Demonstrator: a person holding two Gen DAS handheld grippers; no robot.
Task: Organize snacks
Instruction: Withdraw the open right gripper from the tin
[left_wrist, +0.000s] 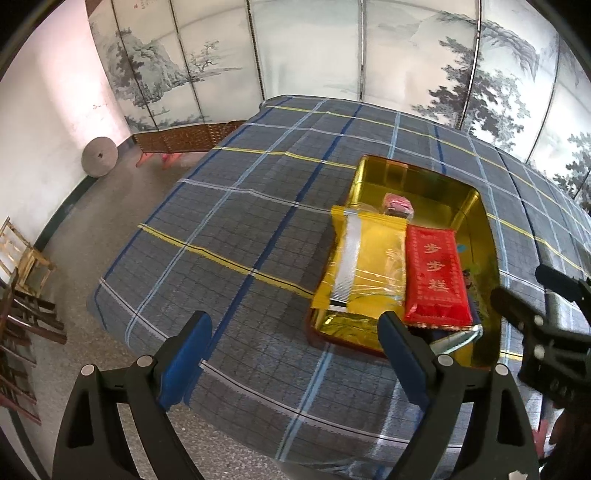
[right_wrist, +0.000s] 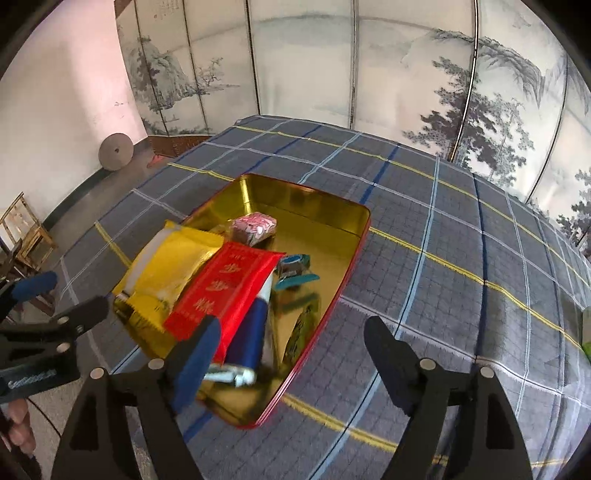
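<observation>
The left tool (left_wrist: 291, 354) stands wide open and empty above the table (left_wrist: 229, 229). The gold tin (left_wrist: 413, 177) with a yellow packet (left_wrist: 364, 266) and a red packet (left_wrist: 436, 277) lies just ahead, to its right. The right tool (right_wrist: 291, 354) is also open and empty, with the tin (right_wrist: 306, 199) ahead, to its left.

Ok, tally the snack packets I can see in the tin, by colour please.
Yellow packet: 1
Red packet: 1
Pink packet: 1
Blue packet: 1
Teal packets: 2, as far as I can tell
Green packet: 1, blurred
Total: 7
</observation>
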